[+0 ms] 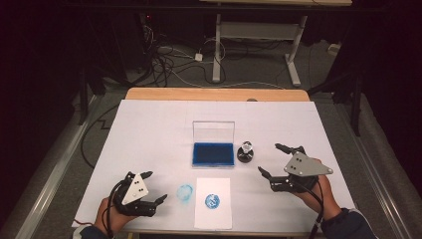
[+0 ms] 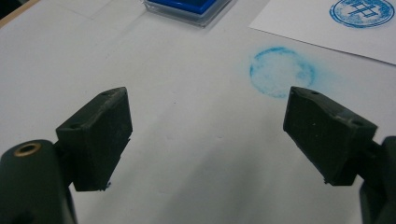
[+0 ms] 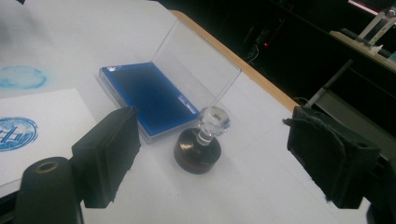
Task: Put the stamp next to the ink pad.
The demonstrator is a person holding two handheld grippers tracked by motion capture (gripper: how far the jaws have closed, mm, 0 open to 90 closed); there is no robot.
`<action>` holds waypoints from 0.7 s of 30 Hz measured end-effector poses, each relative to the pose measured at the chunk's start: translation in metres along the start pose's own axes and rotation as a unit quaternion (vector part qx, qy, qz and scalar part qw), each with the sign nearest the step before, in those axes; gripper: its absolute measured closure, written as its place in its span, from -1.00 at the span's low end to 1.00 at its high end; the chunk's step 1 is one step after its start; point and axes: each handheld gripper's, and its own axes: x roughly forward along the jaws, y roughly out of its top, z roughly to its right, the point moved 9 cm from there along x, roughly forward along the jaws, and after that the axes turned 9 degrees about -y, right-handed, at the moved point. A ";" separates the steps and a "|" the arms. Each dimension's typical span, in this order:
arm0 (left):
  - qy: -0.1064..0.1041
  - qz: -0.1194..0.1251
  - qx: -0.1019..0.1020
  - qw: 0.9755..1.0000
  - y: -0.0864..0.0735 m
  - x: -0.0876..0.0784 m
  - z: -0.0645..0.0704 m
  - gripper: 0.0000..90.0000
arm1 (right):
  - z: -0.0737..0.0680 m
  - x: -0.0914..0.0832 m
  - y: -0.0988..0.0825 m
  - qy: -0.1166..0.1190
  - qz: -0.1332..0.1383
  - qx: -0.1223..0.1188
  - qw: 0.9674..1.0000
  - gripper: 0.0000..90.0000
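The table (image 1: 149, 124) is covered by a white sheet, with a bare wooden strip along its far edge. Near its middle lies the ink pad (image 1: 213, 154), a blue pad in a clear case whose lid (image 1: 213, 132) stands upright on the far side. In the right gripper view the pad (image 3: 149, 98) lies just beyond the jaws, its lid (image 3: 198, 65) tilted back.

Nearer than the pad, close to the near edge, a sheet of paper (image 1: 213, 202) carries a round blue print (image 1: 212, 201). Just left of the paper, on the table cover itself, is a fainter blue smudge (image 1: 184, 192); in the left gripper view this smudge (image 2: 281, 71) lies ahead of the jaws, with the print (image 2: 362, 11) farther off at the top right.

The right gripper (image 1: 272, 160) is held to the right of the pad, released, its jaws spread wide and holding nothing. The left gripper (image 1: 155, 187) hangs low at the near left, just left of the smudge, also released and empty, its jaws wide apart over bare cover.

The stamp (image 1: 246, 152) stands upright just right of the pad, apart from it, a dark round base with a clear knob on top. It is left of the right gripper and untouched; in the right gripper view the stamp (image 3: 200, 144) sits between the open jaws but beyond their tips.
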 end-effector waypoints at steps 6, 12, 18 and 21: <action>-0.003 -0.002 -0.004 1.000 -0.001 0.001 0.001 -0.67 | 0.001 -0.006 -0.009 -0.001 0.005 0.002 1.000 -0.62; -0.004 -0.002 -0.004 1.000 -0.001 0.001 0.001 -0.67 | 0.004 -0.013 -0.017 -0.014 0.021 0.000 1.000 -0.62; -0.006 -0.002 -0.005 1.000 0.000 0.002 0.001 -0.67 | 0.004 -0.019 -0.029 -0.010 0.024 0.011 1.000 -0.62; -0.006 0.001 -0.007 1.000 0.001 0.003 0.001 -0.67 | 0.003 -0.020 -0.037 -0.011 0.019 0.013 1.000 -0.62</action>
